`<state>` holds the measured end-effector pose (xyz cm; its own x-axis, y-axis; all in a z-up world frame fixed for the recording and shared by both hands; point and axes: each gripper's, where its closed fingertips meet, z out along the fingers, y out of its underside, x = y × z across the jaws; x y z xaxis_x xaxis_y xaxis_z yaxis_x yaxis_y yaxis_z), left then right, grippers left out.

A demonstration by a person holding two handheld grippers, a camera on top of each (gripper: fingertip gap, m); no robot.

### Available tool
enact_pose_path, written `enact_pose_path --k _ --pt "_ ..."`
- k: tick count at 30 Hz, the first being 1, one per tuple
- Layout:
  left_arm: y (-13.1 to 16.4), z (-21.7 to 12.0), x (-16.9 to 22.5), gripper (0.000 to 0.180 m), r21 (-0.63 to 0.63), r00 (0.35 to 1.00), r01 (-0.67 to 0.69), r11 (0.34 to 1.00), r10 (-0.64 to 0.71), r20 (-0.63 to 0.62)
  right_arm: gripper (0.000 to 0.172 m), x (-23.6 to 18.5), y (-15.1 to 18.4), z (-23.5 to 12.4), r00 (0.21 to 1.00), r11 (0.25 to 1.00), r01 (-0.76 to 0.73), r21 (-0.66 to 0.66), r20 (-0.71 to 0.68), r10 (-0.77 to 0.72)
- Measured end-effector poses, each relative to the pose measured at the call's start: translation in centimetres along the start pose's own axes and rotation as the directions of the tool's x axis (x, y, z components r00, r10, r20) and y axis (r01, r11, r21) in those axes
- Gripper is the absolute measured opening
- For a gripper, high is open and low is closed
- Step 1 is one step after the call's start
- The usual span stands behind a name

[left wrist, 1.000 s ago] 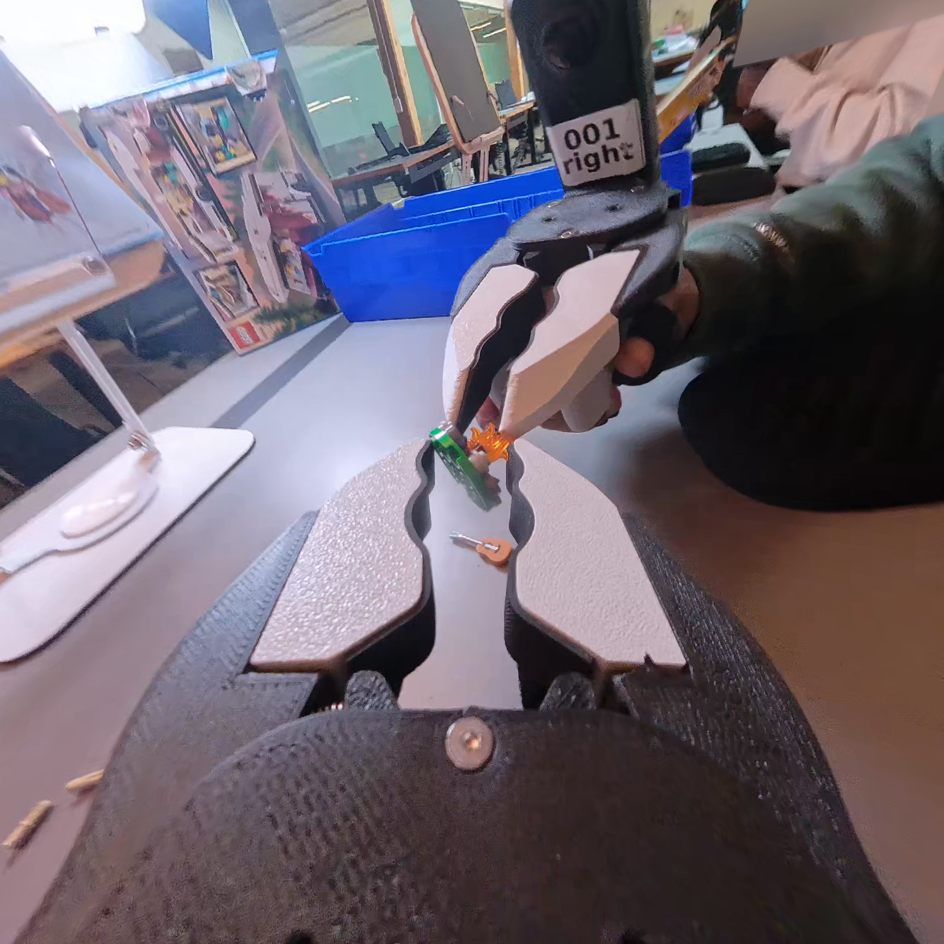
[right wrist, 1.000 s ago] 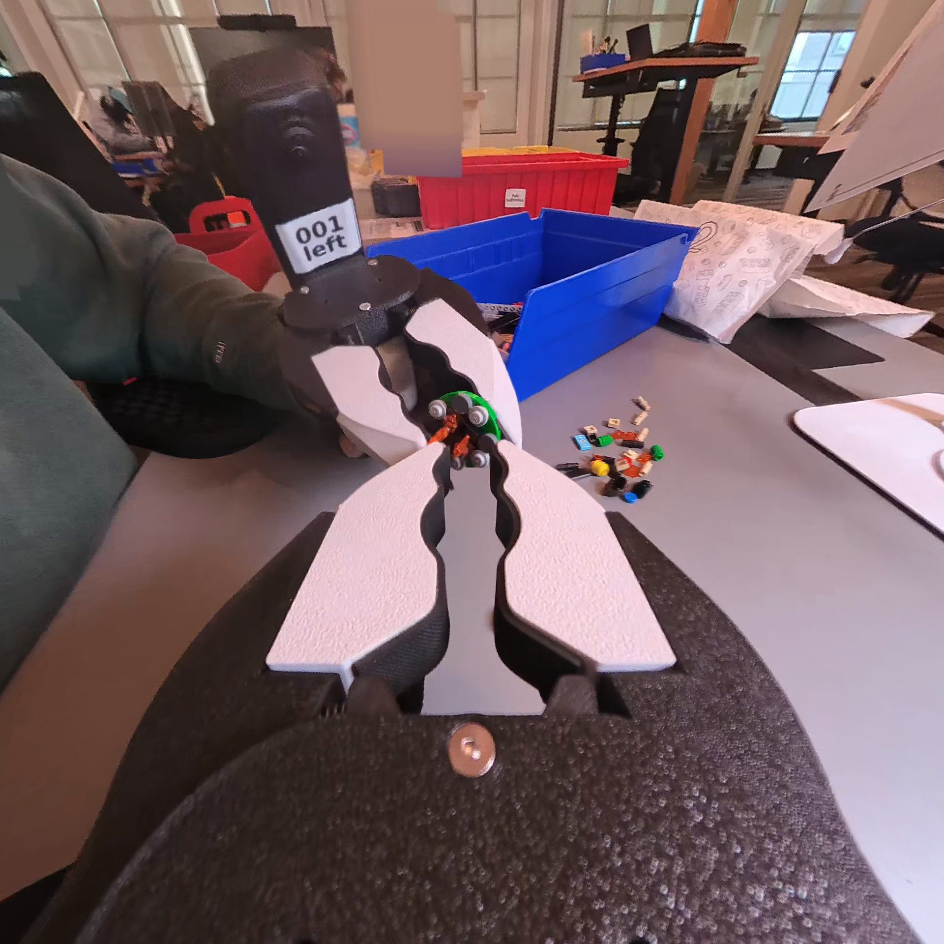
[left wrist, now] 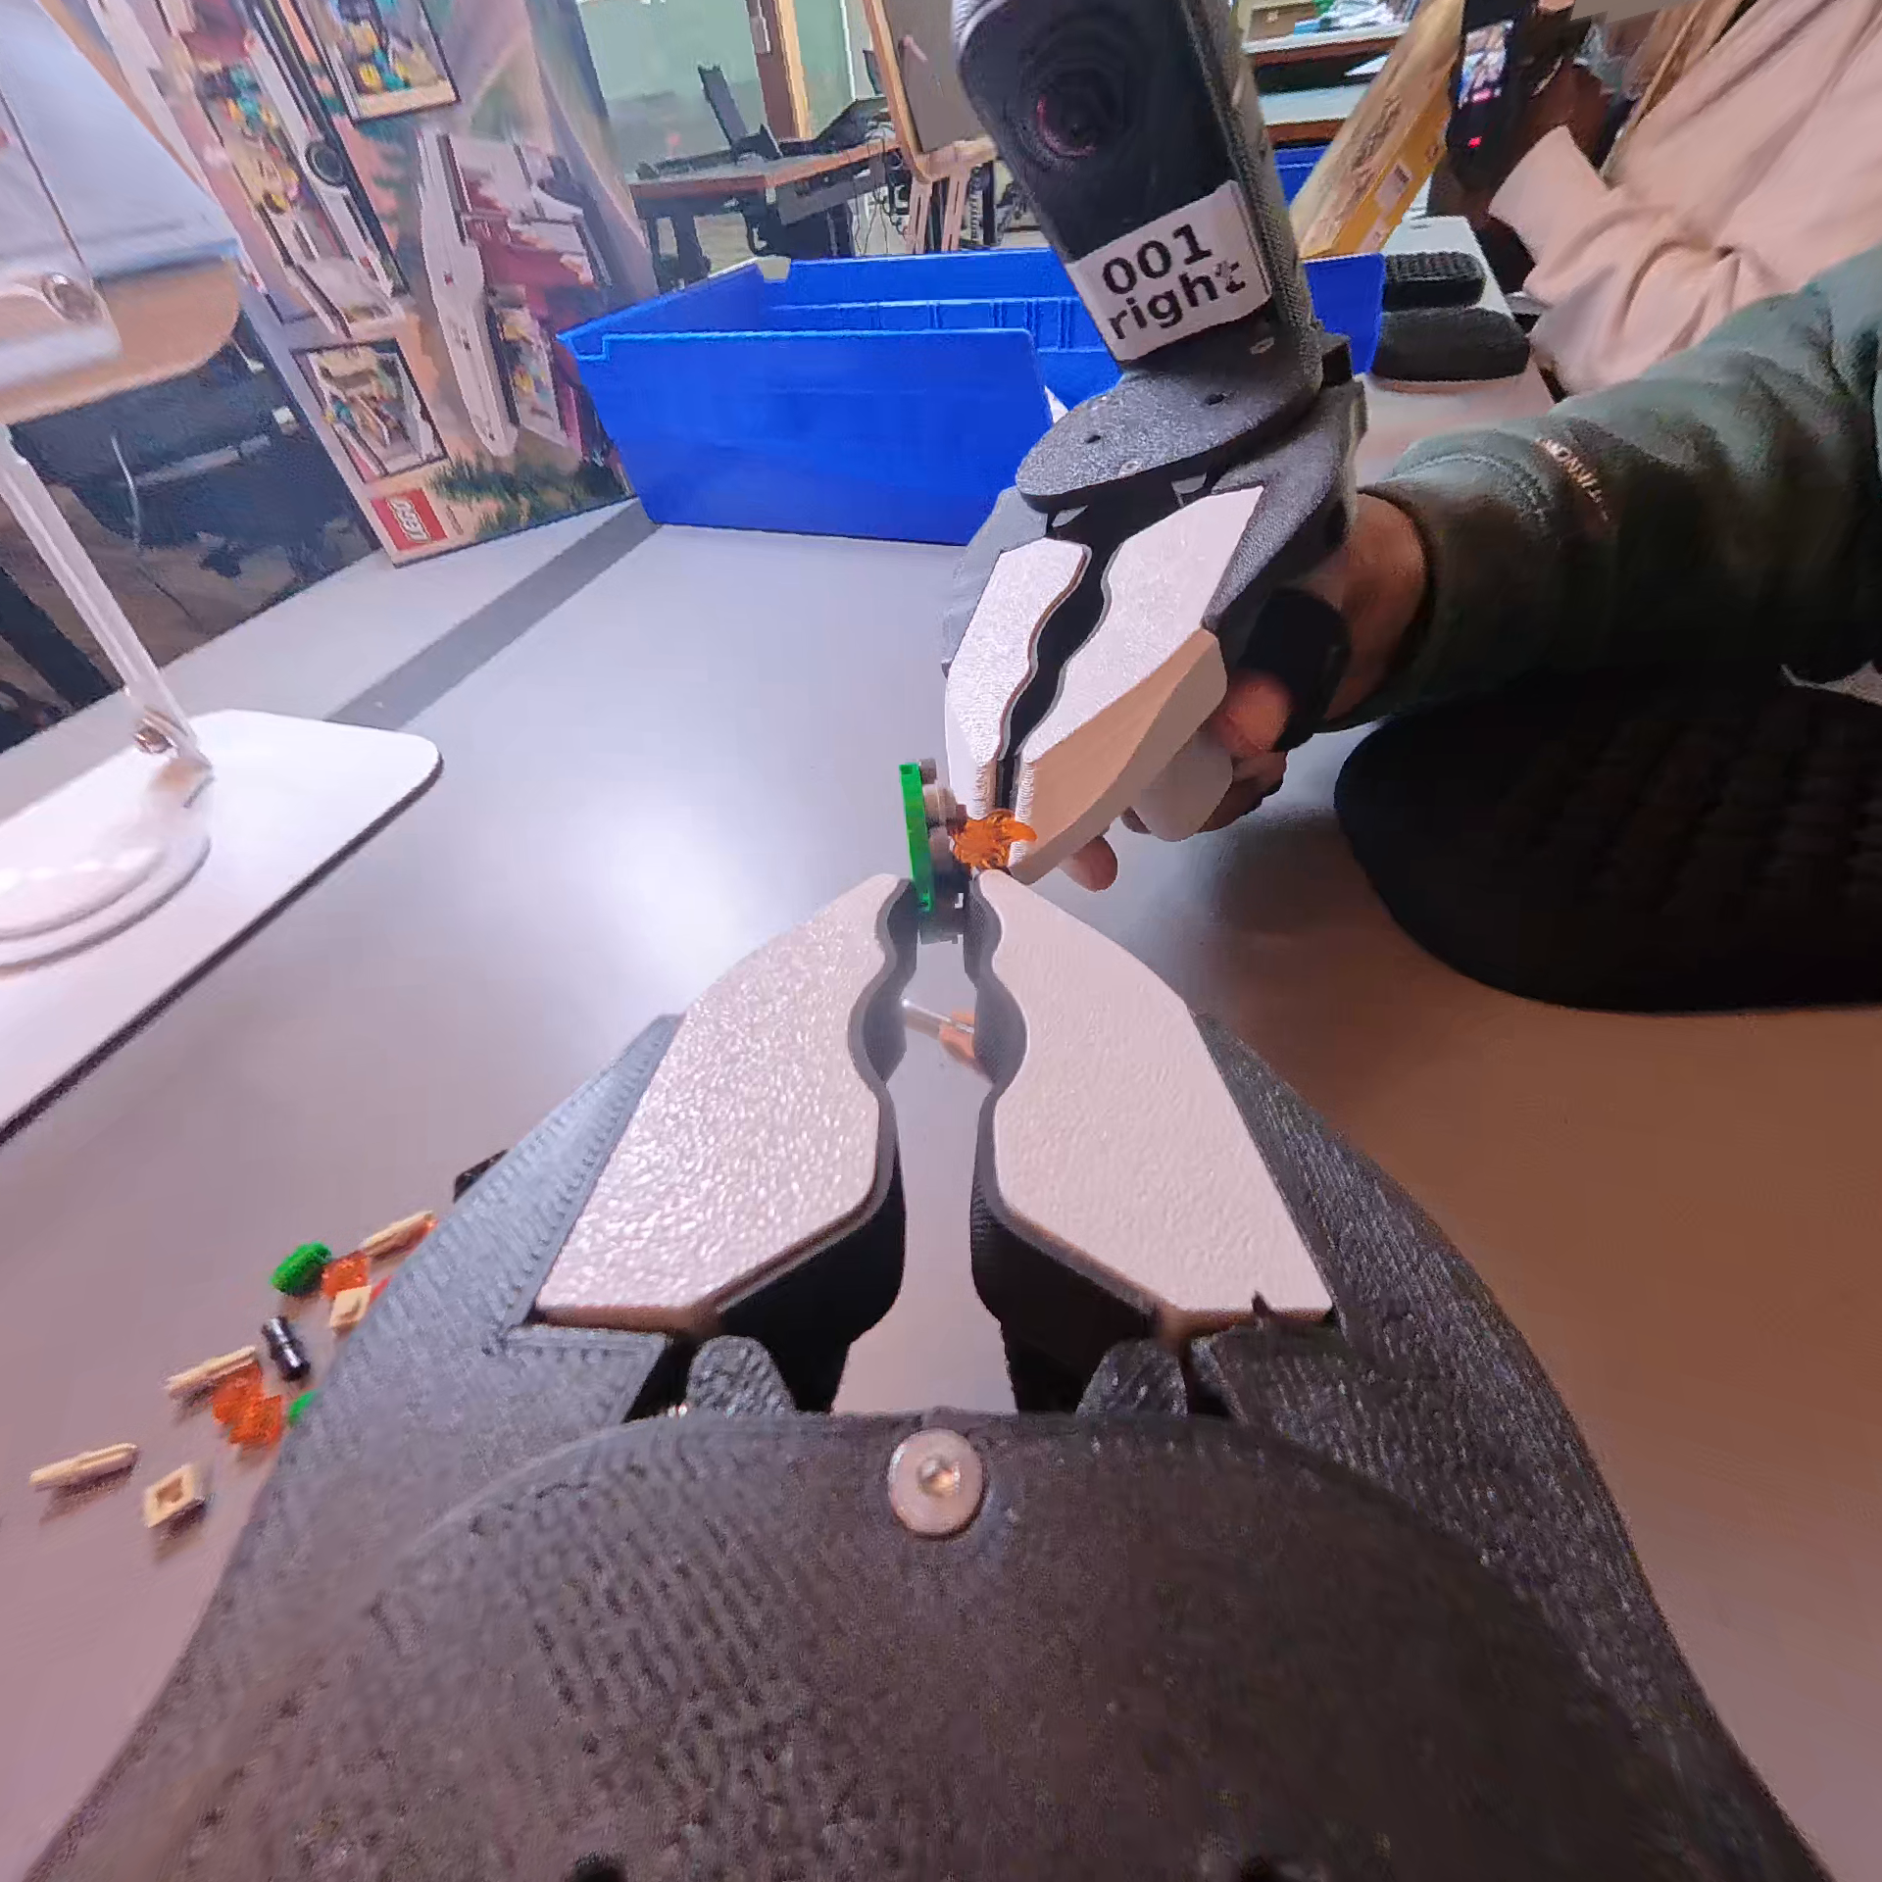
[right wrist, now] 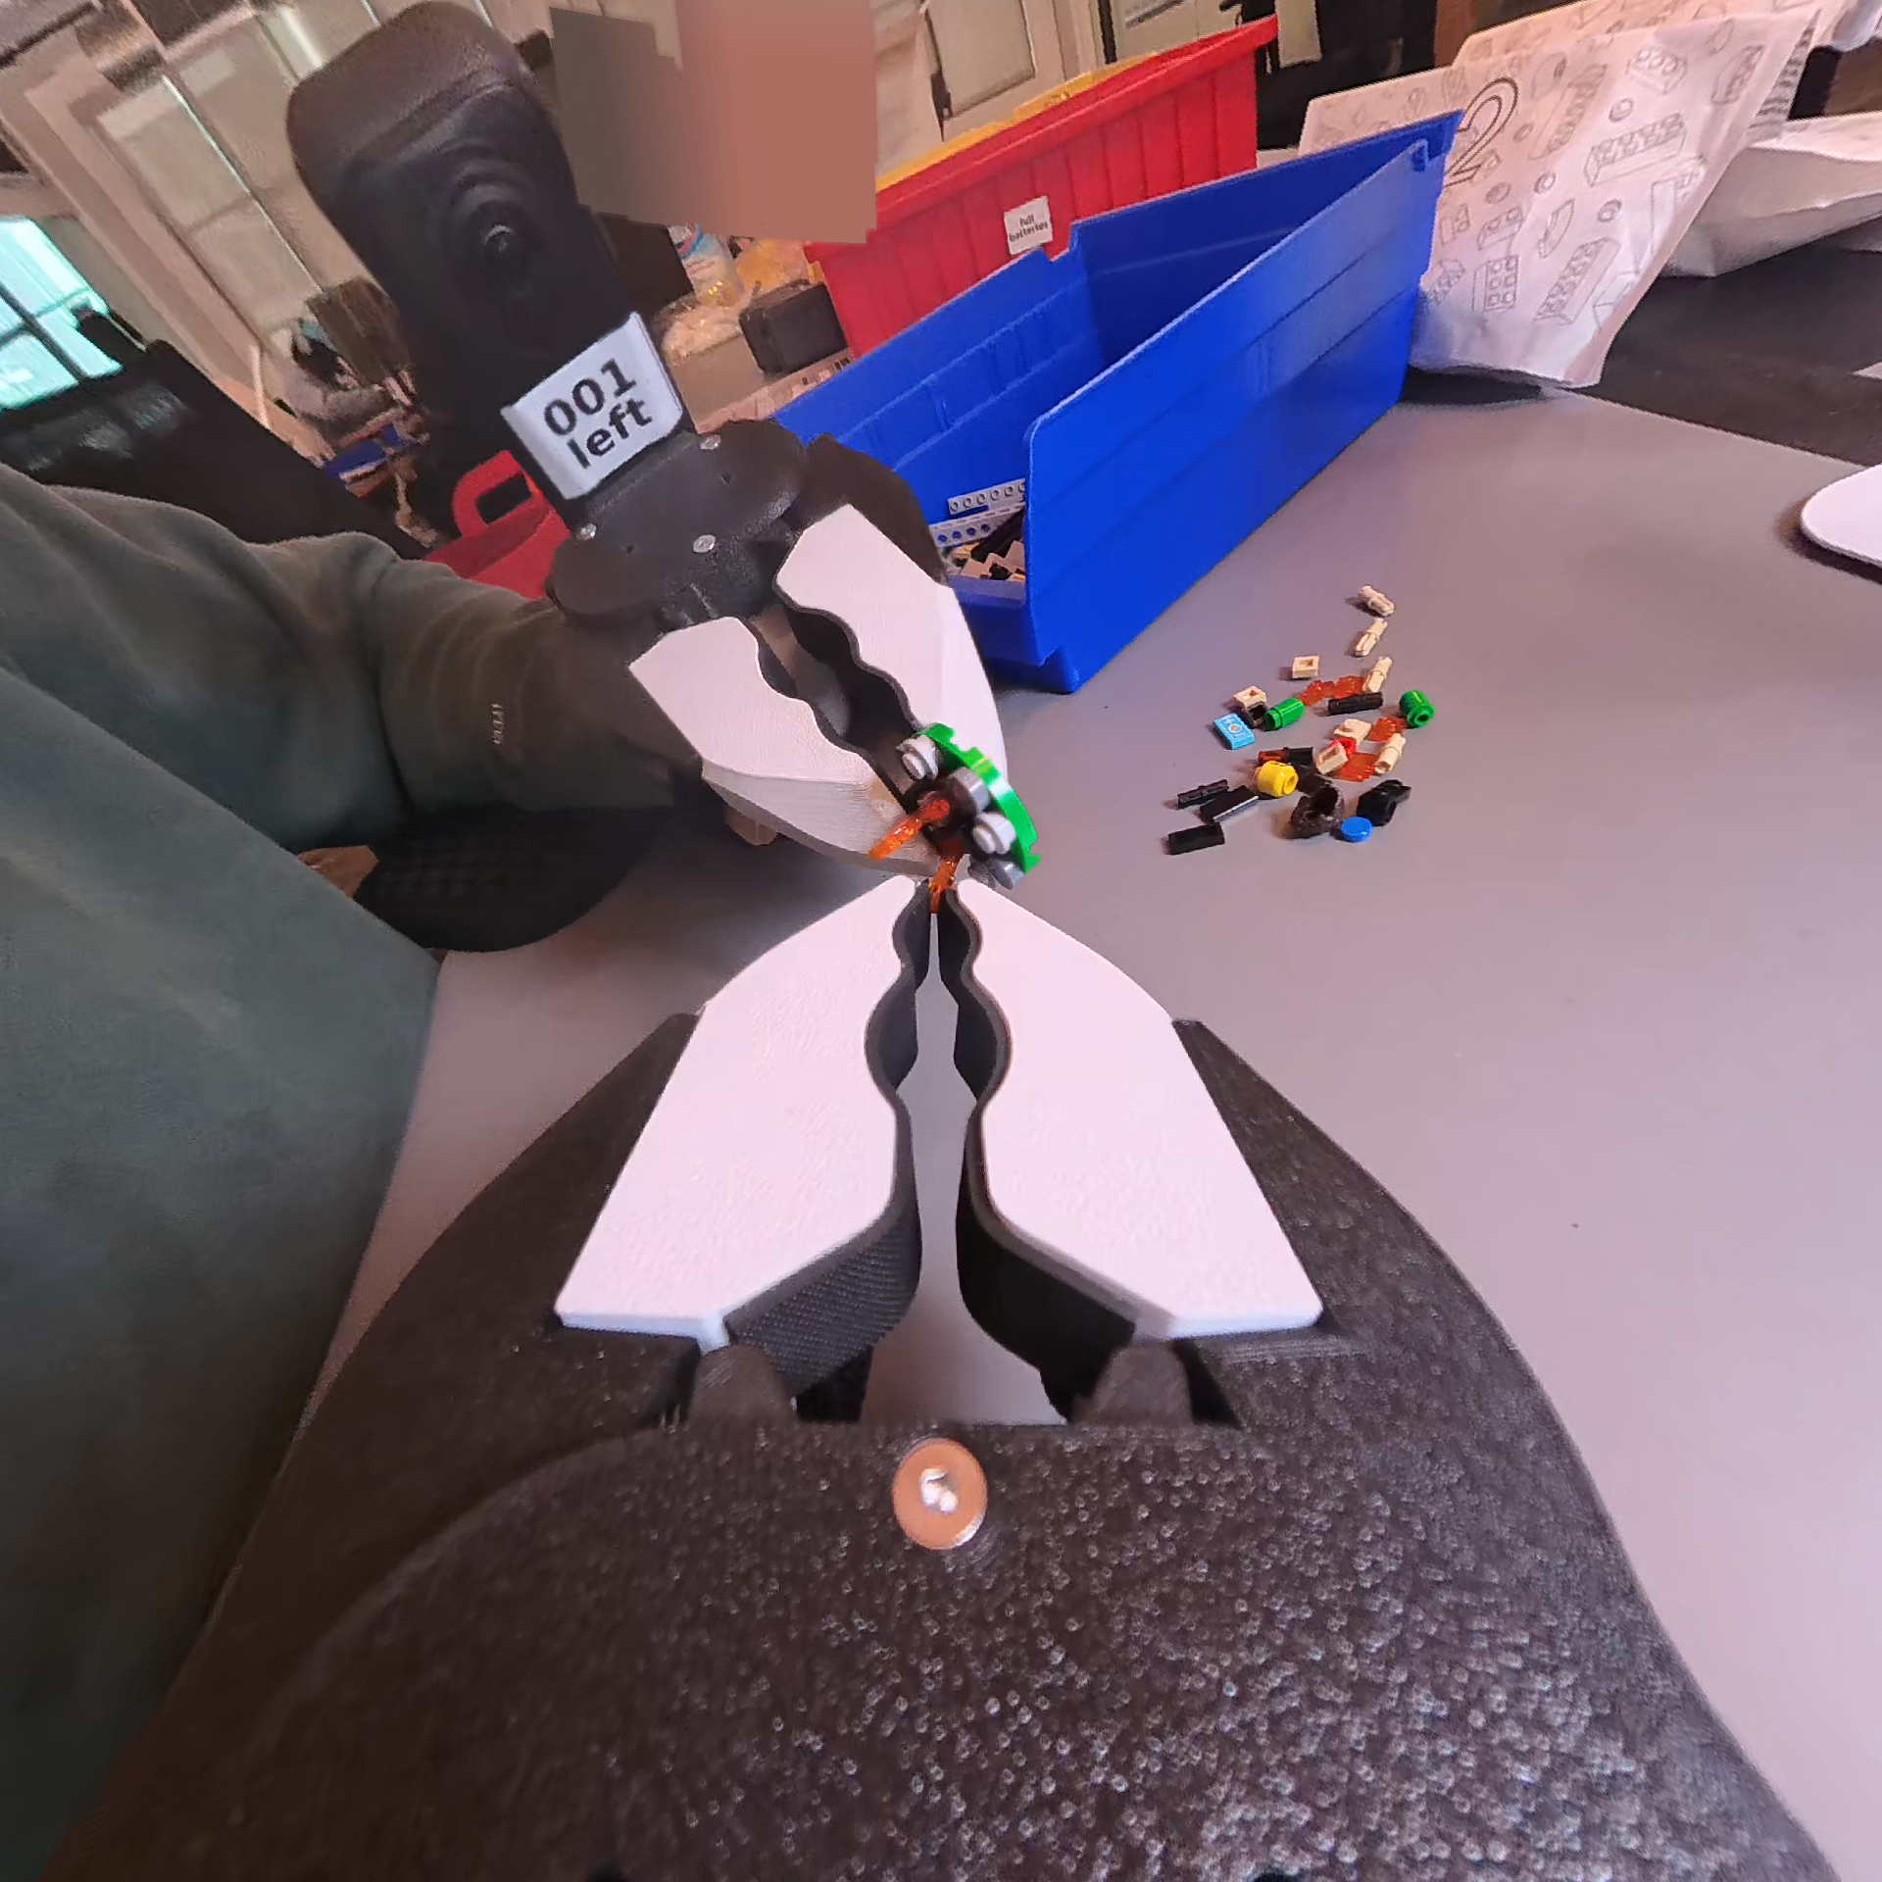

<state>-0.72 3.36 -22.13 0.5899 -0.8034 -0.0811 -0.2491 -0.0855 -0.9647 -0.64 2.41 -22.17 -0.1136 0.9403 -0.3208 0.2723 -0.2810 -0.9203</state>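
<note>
A grey table (right wrist: 1528, 1018) lay under both tongs, and a blue bin (right wrist: 1222, 428) stood on it beyond their tips, with a red bin (right wrist: 1018, 173) farther behind. A printed cardboard box (left wrist: 407, 306) leaned at the far left of the left tongs, and the white base of a stand (left wrist: 204, 815) sat nearer on that same side. The left tongs (left wrist: 942, 901) were clamped on a small toy-brick build: a round green plate (left wrist: 917, 835) held on edge, with grey studs (right wrist: 983, 805) on the face turned toward the right tongs. The right tongs (right wrist: 935, 896) were pinched nearly closed on a clear orange flame piece (left wrist: 988, 840), whose other end met the studded face of the plate just above the left tongs' tips. A scatter of loose small bricks (right wrist: 1314, 743) lay on the table to the right of the right tongs, near the blue bin. One small orange part (left wrist: 947, 1034) lay on the table beneath the left tongs' fingers.
</note>
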Motion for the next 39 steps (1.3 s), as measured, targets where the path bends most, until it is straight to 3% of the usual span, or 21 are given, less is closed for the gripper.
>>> enact_pose_path --k 7,10,14,18,23,30,36,39 --pt "-0.1 0.4 0.2 0.009 0.008 0.992 0.119 0.993 -0.119 -0.049 0.002 0.1 0.2 -0.5 0.993 0.994 0.107 -0.029 -0.038 -0.108" --pt "0.2 0.4 0.6 0.009 0.021 0.973 0.211 0.977 -0.208 -0.104 0.001 0.0 0.7 -0.4 0.966 0.967 0.238 -0.095 -0.081 -0.246" --pt "0.2 0.2 1.2 0.009 0.025 0.888 0.421 0.907 -0.406 -0.216 0.002 -0.5 0.9 -0.3 0.964 0.963 0.251 -0.099 -0.066 -0.258" --pt "-0.1 0.0 1.6 0.009 -0.002 0.745 0.611 0.791 -0.576 -0.338 0.002 -0.8 0.6 -0.5 0.966 0.964 0.253 -0.075 -0.04 -0.257" --pt "-0.6 -0.1 1.9 0.011 -0.024 0.631 0.703 0.711 -0.638 -0.441 0.001 -1.2 0.1 -0.8 0.996 0.998 0.057 -0.031 0.068 -0.055" --pt "-0.3 -0.4 1.8 0.011 -0.038 0.632 0.691 0.722 -0.629 -0.453 0.001 -1.1 0.5 -0.8 0.97 0.985 -0.166 -0.038 0.175 0.17" --pt "-0.2 -0.2 1.5 0.01 -0.082 0.561 0.752 0.654 -0.701 -0.441 0.001 -0.6 0.1 -0.8 0.914 0.938 -0.346 -0.006 0.225 0.338" --pt "0.1 -0.1 1.4 0.01 -0.092 0.571 0.744 0.662 -0.701 -0.428 0.001 -0.4 0.1 -0.8 0.88 0.907 -0.42 0.002 0.244 0.407"
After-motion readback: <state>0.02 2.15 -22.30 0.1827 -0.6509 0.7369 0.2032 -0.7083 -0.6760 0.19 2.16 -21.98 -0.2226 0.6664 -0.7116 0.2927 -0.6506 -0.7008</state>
